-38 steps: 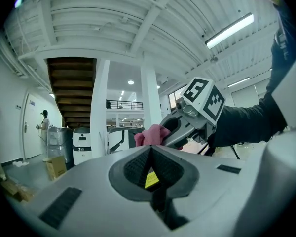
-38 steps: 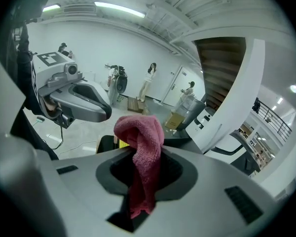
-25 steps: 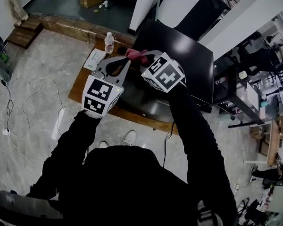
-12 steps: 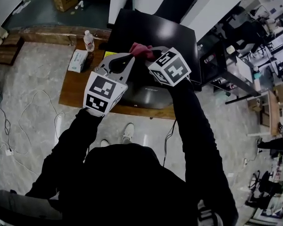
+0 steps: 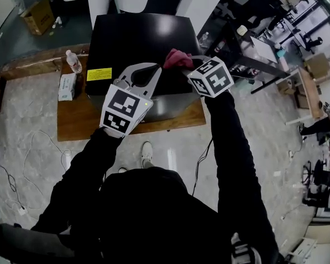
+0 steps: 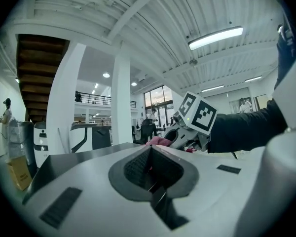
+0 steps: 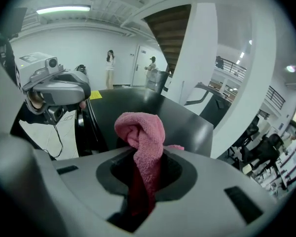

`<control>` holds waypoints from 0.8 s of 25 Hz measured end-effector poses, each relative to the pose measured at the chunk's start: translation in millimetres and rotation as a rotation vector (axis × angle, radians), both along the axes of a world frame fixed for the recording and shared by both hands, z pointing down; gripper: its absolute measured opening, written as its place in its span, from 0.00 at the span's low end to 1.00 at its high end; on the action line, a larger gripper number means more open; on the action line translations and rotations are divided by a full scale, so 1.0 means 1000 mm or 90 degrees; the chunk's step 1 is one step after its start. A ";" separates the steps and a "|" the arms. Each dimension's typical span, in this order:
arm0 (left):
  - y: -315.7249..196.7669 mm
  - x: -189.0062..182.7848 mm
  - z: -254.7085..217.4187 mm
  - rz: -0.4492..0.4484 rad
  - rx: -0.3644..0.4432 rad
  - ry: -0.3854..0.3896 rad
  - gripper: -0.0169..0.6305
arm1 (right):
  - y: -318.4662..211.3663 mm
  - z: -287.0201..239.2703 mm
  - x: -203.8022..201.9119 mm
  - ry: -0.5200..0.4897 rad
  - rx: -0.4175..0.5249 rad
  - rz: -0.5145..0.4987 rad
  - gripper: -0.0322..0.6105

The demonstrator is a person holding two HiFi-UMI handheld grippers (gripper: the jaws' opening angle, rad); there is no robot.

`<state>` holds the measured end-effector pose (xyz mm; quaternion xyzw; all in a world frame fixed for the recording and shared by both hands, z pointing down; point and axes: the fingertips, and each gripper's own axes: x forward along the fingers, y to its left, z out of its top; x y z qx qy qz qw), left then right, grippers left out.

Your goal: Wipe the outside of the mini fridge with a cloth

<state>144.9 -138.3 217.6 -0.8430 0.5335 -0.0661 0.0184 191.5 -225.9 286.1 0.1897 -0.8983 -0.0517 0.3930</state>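
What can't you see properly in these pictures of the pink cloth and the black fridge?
- Whether the cloth touches the mini fridge: head view, the right tool covers the spot; right gripper view, the cloth hides it.
- Yellow label print: head view, too small.
- Mini fridge's front: head view, the left tool covers part.

Both arms, in black sleeves, reach forward and down, the left arm (image 5: 83,166) bent a little outward and the right arm (image 5: 231,142) nearly straight. The left gripper (image 5: 154,69) has its jaws pressed together with nothing between them. The right gripper (image 5: 185,65) has its jaws closed on a pink cloth (image 7: 140,132). The two gripper tips are near each other, and both point away from the body.
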 end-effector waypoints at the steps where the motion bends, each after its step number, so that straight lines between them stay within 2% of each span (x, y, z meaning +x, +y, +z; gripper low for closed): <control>1: -0.003 0.007 0.000 0.008 -0.001 0.000 0.04 | -0.006 -0.001 0.013 -0.001 -0.001 0.017 0.17; 4: -0.007 0.021 0.001 0.025 -0.004 0.003 0.04 | -0.019 -0.002 0.049 0.001 0.002 0.059 0.17; 8: -0.008 0.029 0.002 0.033 -0.008 0.006 0.04 | -0.034 -0.004 0.087 0.036 0.035 0.109 0.17; 12: -0.005 0.025 -0.004 0.023 0.002 0.010 0.04 | -0.041 -0.007 0.108 0.077 0.053 0.135 0.17; 15: -0.001 0.012 -0.014 0.013 0.013 0.016 0.04 | -0.029 -0.032 0.095 0.081 0.078 0.117 0.18; 20: 0.004 -0.023 -0.047 -0.019 0.052 0.018 0.04 | 0.007 -0.105 0.023 0.021 0.120 0.016 0.18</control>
